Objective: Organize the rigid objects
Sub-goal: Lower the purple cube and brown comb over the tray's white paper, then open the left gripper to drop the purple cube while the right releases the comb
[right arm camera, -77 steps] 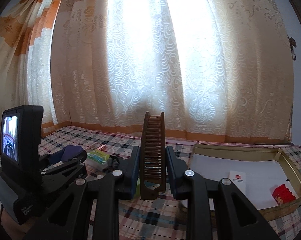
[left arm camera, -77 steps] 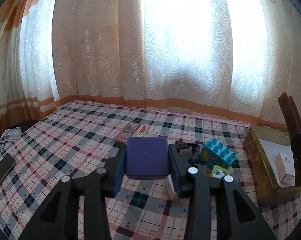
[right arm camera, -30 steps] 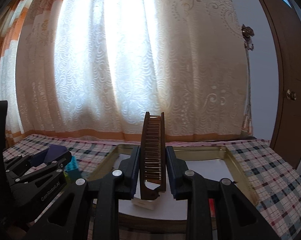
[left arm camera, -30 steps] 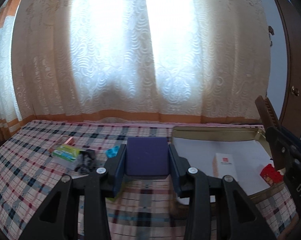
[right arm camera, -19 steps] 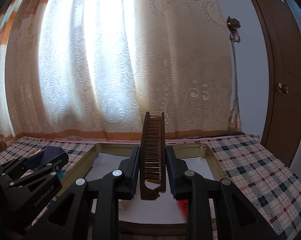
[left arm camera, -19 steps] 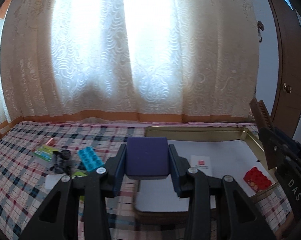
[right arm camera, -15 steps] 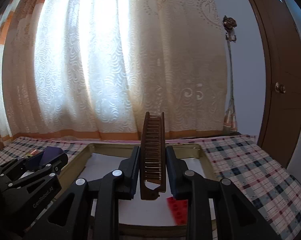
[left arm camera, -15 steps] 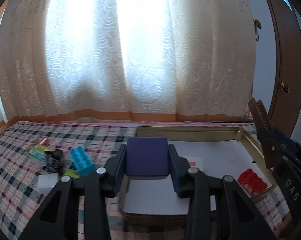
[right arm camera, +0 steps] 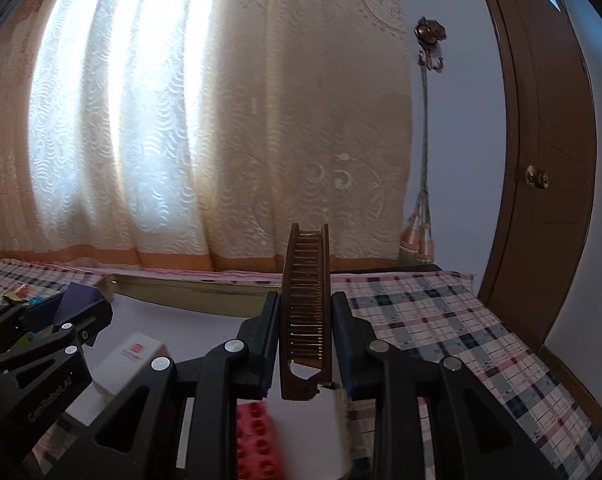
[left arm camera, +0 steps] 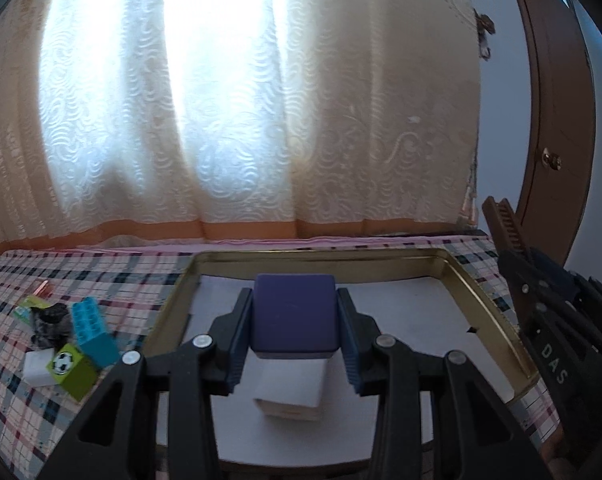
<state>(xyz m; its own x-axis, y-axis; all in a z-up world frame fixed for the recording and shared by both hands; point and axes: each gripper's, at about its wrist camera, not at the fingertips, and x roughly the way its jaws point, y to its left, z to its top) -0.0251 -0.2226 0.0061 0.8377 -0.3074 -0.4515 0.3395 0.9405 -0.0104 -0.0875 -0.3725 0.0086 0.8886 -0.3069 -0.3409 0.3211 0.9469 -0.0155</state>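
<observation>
The purple block (left arm camera: 294,312) was clamped in the left gripper (left arm camera: 294,344) above the gold tray (left arm camera: 485,300), over a white box (left arm camera: 289,392). The right gripper (right arm camera: 306,344) was closed on the brown comb (right arm camera: 306,316), upright, above the tray's right part, near a red brick (right arm camera: 257,444).
</observation>
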